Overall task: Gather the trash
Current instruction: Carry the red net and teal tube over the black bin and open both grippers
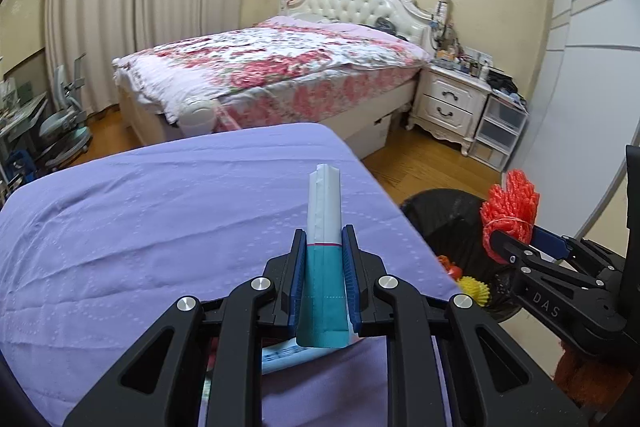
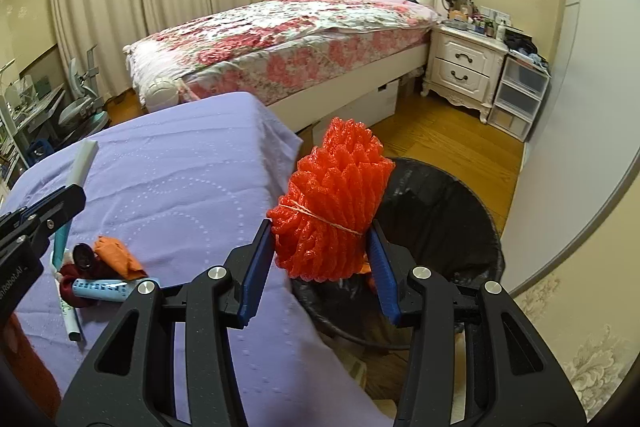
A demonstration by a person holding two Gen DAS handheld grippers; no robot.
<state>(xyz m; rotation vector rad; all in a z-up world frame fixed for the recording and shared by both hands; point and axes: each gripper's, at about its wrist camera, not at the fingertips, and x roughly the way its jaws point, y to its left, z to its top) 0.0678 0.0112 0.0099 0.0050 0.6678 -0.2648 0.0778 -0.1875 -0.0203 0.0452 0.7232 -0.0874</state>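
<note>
My left gripper [image 1: 325, 241] is shut on a flat teal and white wrapper [image 1: 325, 215] that sticks up between its blue pads, above the purple cloth [image 1: 160, 211]. My right gripper [image 2: 320, 227] is shut on a bundle of orange-red foam netting [image 2: 334, 203] tied with string, held at the rim of the black-lined trash bin [image 2: 440, 211]. In the left wrist view the right gripper [image 1: 520, 239] and netting [image 1: 510, 207] hang over the bin [image 1: 444, 223]. In the right wrist view the left gripper [image 2: 60, 203] holds the wrapper [image 2: 80, 163] at the left edge.
Loose trash lies on the purple cloth [image 2: 180, 187]: an orange scrap [image 2: 116, 255], a dark red item [image 2: 80, 291], a light blue tube [image 2: 100, 289] and a white strip [image 2: 72, 323]. Yellow and red bits [image 1: 472, 287] lie in the bin. A floral bed [image 1: 280, 67], nightstand [image 1: 448, 103] and wood floor lie beyond.
</note>
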